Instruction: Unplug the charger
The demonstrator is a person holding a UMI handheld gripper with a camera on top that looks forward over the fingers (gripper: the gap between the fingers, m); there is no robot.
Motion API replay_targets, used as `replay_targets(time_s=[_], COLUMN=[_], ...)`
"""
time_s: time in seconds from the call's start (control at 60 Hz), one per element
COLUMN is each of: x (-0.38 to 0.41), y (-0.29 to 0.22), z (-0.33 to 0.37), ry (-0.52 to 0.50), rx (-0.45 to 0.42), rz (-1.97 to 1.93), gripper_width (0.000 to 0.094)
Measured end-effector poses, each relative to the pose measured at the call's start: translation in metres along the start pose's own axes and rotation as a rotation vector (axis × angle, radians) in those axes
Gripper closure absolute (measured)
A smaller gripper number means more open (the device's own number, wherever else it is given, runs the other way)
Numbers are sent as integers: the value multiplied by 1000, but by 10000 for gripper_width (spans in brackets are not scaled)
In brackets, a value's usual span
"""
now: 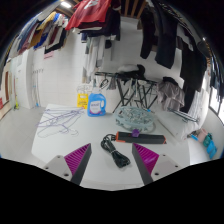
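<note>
A grey power strip (137, 132) lies on the white table (40, 150) just ahead of my fingers, with a red stripe and a purple item on it. A black cable (108, 144) runs from it and ends in a black plug (121, 159) lying on the table between my fingers. My gripper (112, 160) is open, its purple pads (79, 158) set wide apart on either side of the plug, touching nothing.
White wire hangers (60, 122) lie on the table to the left. A blue-and-yellow box (97, 103) stands beyond them. A black folding rack (135, 88) stands behind the strip. Clothes (165, 45) hang along the back wall.
</note>
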State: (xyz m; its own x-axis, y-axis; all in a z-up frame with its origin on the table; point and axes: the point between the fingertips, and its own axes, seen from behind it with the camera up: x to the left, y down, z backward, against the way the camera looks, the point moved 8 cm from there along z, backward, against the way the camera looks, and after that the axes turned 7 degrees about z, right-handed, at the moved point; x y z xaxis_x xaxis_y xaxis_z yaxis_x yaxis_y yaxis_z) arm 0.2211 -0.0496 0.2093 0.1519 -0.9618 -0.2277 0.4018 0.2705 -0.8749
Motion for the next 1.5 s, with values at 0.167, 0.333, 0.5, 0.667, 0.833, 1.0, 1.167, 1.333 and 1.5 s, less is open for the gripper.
replay_targets(time_s=[0.167, 0.333, 0.5, 0.667, 0.833, 1.0, 1.167, 1.333, 1.5], x=[-44, -72, -90, -102, -109, -112, -118, -124, -131], y=[6, 17, 31, 40, 43, 43, 46, 47, 45], z=[-27, -62, -115, -175, -236, -281, -305, -312, -313], ry=[68, 93, 65, 38, 13, -2, -5, 6, -34], rx=[9, 5, 0, 2, 6, 22, 38, 18, 3], rz=[-37, -56, -102, -118, -134, -151, -157, -155, -186], gripper_width=[76, 82, 82, 79, 79, 79, 89, 385, 781])
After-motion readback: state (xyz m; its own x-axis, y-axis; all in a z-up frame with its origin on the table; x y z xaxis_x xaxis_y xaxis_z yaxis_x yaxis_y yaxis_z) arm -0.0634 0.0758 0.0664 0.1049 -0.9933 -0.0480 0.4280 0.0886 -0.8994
